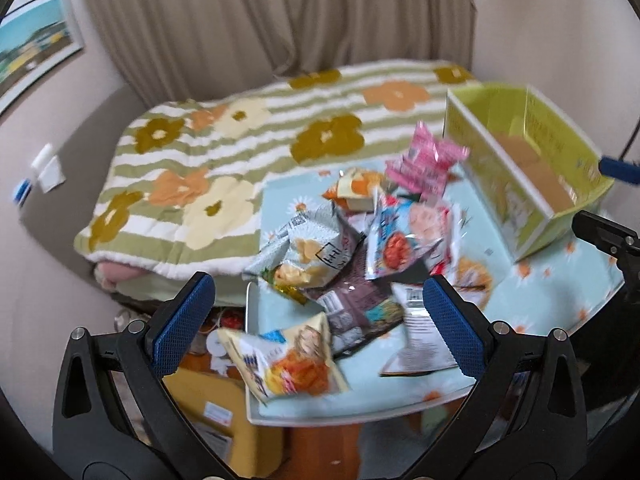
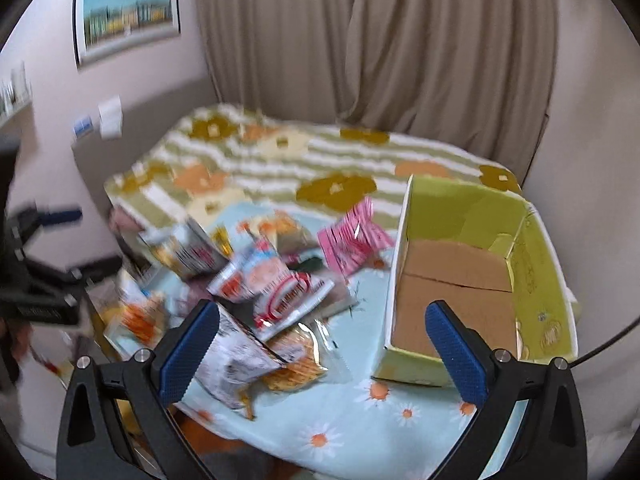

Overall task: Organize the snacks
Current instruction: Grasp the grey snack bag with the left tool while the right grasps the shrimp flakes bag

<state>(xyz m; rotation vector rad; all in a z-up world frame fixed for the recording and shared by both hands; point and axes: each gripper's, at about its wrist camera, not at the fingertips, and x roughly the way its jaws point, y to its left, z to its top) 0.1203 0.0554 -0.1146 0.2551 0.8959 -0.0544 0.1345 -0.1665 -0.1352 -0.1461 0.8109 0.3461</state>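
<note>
A heap of snack bags (image 1: 340, 248) lies on a small table with a light blue daisy cloth (image 1: 540, 280). A pink packet (image 1: 428, 160) sits at the back, a yellow bag (image 1: 288, 364) at the front. An empty yellow-green cardboard box (image 1: 520, 168) stands at the right. My left gripper (image 1: 320, 320) is open and empty above the heap's near side. My right gripper (image 2: 324, 356) is open and empty, between the snack heap (image 2: 256, 280) and the box (image 2: 472, 272). The pink packet (image 2: 352, 240) also shows in the right wrist view.
A bed with a green-striped flower blanket (image 1: 224, 152) lies behind the table, with beige curtains (image 1: 260, 12) beyond. Cardboard boxes and clutter (image 1: 212, 408) sit on the floor under the table's left edge. A framed picture (image 2: 124, 12) hangs on the wall.
</note>
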